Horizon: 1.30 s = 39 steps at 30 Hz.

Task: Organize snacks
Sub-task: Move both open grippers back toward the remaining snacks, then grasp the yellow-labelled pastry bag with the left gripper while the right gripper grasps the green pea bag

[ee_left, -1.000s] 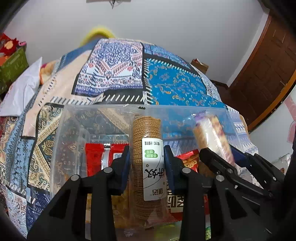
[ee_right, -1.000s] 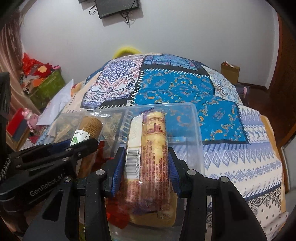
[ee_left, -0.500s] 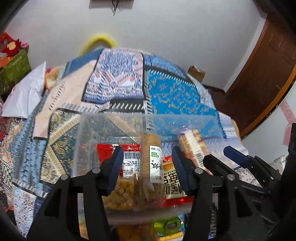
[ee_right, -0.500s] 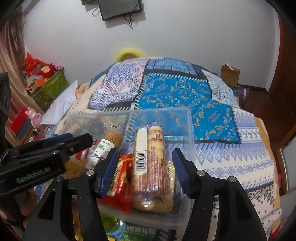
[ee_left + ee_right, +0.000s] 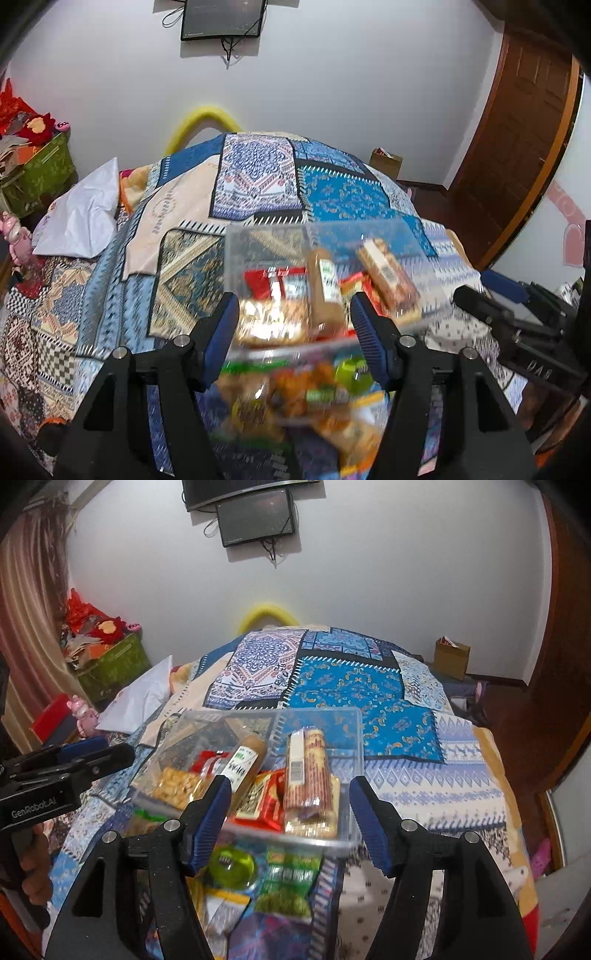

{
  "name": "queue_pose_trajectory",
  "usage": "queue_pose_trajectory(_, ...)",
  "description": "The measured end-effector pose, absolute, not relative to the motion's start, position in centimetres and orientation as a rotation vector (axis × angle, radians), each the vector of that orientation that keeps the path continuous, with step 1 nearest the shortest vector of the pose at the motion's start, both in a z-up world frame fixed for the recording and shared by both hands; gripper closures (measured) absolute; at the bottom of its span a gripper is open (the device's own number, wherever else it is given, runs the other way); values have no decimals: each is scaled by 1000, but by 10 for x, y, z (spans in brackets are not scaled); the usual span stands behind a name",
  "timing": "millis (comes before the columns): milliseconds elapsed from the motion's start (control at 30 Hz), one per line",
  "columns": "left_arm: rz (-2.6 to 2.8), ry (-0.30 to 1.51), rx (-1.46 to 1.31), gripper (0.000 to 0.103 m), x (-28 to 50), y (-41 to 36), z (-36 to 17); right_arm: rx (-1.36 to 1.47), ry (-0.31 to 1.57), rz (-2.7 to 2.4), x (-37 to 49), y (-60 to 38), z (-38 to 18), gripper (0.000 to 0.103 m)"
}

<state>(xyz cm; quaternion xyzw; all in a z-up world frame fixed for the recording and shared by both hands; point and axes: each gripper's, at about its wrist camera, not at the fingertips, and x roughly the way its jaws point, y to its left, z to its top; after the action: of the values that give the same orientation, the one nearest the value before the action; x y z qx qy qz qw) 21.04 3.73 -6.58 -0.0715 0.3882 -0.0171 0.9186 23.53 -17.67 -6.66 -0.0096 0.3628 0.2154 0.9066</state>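
Both grippers – left (image 5: 293, 325), right (image 5: 290, 805) – now wide, cookie rolls (image 5: 306, 771) released in bin (image 5: 352, 746)

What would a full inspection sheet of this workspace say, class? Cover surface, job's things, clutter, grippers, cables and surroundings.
Surface: patchwork quilt on a bed.
Job's things: clear plastic bin holding a biscuit roll, a striped cracker pack and red packets; loose snacks lie in front of it.
Clutter: white bag.
Grippers: left gripper open; right gripper open; neither holds anything.
Cables: cord hanging under the wall screen.
Surroundings: wooden door, cardboard box.
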Motion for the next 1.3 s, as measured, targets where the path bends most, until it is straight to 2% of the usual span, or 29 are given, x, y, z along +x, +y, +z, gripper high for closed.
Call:
queue_pose_trajectory(267,-16,844,-127,41,166,43,-93,-2,778,464,202,-180,-81,40)
queue_pose_trajectory(567,12,961,-191,40,152,53,-149,53,901,462,195,-183,-131,40)
queue_pose_trajectory(833,33,1043,-199,40,160,58,-192,64,980,423,206,-191,-166,40)
queue_pose_trajectory(1300,60,1041,-183,40,193,64,-213,-53,1011,444,229,-161,-186,39)
